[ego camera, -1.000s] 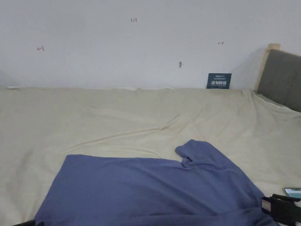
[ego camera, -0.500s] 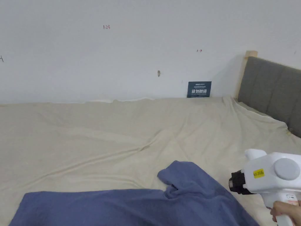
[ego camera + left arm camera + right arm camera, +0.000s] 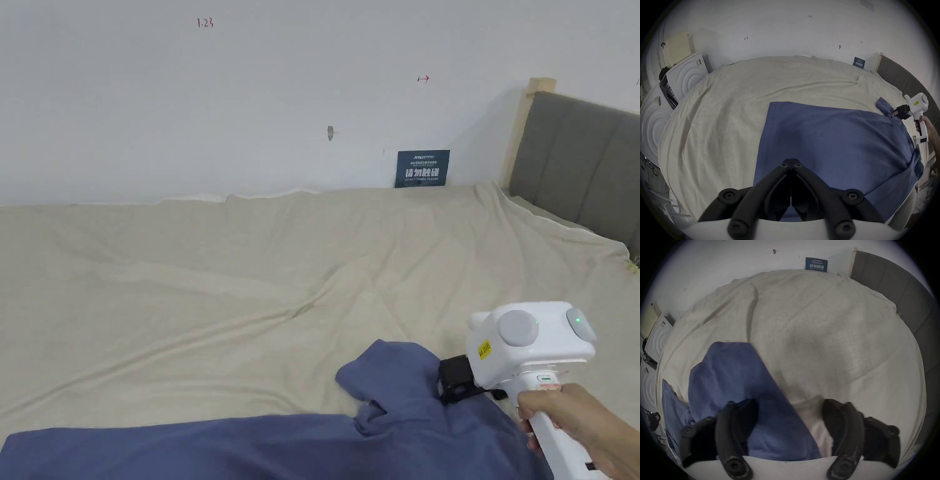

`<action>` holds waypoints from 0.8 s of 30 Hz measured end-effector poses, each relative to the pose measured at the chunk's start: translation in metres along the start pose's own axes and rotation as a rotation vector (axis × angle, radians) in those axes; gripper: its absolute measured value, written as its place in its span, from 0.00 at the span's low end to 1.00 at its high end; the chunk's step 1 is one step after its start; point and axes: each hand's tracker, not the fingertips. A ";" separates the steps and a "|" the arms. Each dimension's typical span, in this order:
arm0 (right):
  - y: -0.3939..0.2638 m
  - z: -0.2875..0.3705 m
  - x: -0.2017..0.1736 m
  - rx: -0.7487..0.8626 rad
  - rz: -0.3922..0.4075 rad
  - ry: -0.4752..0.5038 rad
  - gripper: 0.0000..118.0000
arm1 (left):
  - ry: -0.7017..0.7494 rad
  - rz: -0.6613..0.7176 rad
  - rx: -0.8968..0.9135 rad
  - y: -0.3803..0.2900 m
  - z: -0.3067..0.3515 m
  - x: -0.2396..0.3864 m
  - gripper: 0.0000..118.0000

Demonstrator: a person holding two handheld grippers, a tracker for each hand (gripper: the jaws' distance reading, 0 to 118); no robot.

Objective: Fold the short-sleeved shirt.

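A blue short-sleeved shirt [image 3: 834, 138] lies spread flat on the beige sheet [image 3: 250, 269]. Its far sleeve [image 3: 400, 375] is rumpled and sticks out toward the wall. A hand holds my right gripper [image 3: 447, 384] at that sleeve's right edge; it also shows far right in the left gripper view [image 3: 894, 112]. In the right gripper view the right gripper [image 3: 789, 402] is open, one jaw over the blue cloth [image 3: 730, 373] and one over bare sheet. My left gripper [image 3: 791, 163] is shut, its tips together above the shirt's near part.
A grey padded headboard [image 3: 581, 162] rises at the right end of the bed. A dark blue sign [image 3: 422, 168] leans against the white wall. White appliances [image 3: 687, 76] stand past the bed's left end. Wide bare sheet lies beyond the shirt.
The head camera has shifted. My right gripper has risen from the lower right corner and moved left up to the sleeve. The shirt lies as before.
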 end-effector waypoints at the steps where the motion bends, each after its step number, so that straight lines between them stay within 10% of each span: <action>1: 0.000 0.005 -0.002 0.010 0.037 0.007 0.44 | 0.000 0.008 -0.002 -0.001 0.000 -0.002 0.00; 3: -0.002 0.009 -0.007 0.013 0.070 -0.042 0.00 | -0.001 0.023 -0.004 -0.002 0.001 -0.004 0.00; 10: 0.006 0.038 -0.006 0.038 0.042 -0.029 0.00 | 0.021 0.006 0.004 0.014 0.000 -0.019 0.02; 11: 0.006 0.044 -0.005 0.051 0.042 -0.012 0.00 | 0.025 0.013 0.004 0.020 -0.002 -0.023 0.11; 14: 0.006 0.067 -0.005 0.101 0.013 0.030 0.00 | 0.002 0.054 -0.055 0.046 -0.020 -0.035 0.93; 15: 0.004 0.073 -0.009 0.106 0.019 0.030 0.00 | 0.001 0.045 -0.068 0.054 -0.030 -0.038 0.99; 24: -0.003 0.070 -0.015 0.115 0.032 0.035 0.00 | 0.002 0.048 -0.177 0.123 -0.132 -0.052 0.99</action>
